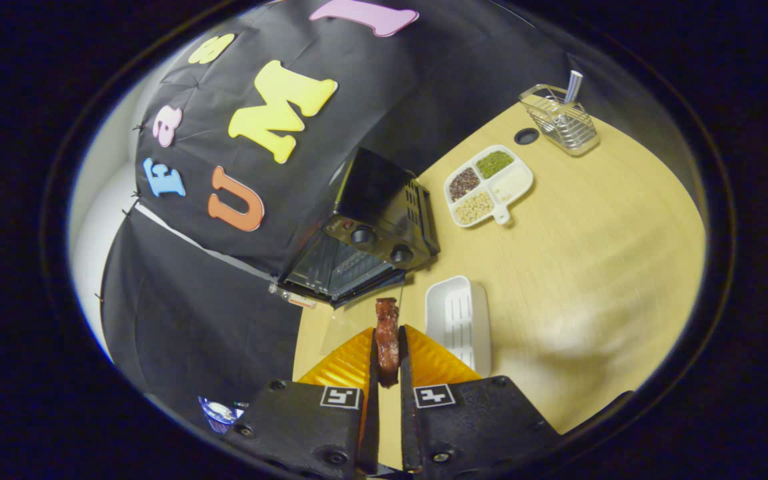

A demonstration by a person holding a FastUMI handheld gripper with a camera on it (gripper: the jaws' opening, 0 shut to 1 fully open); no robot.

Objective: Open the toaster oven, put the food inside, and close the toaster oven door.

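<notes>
Your gripper (388,347) fingers clamp meat strip (387,337). Straight ahead, toaster oven (364,233) door down, mouth open; short bare table (591,253) gap before it. White tray (459,320) just beside fingers on one side. Divided dish (489,185), wire basket (561,119) well apart.

A pale wood-grain desk (577,267) with a rounded edge and a dark round grommet hole (526,136) stands against the booth's creased black cloth wall (217,320), behind which a plain, whitish surface (101,220), perhaps the room's wall, shows under even, soft light.
</notes>
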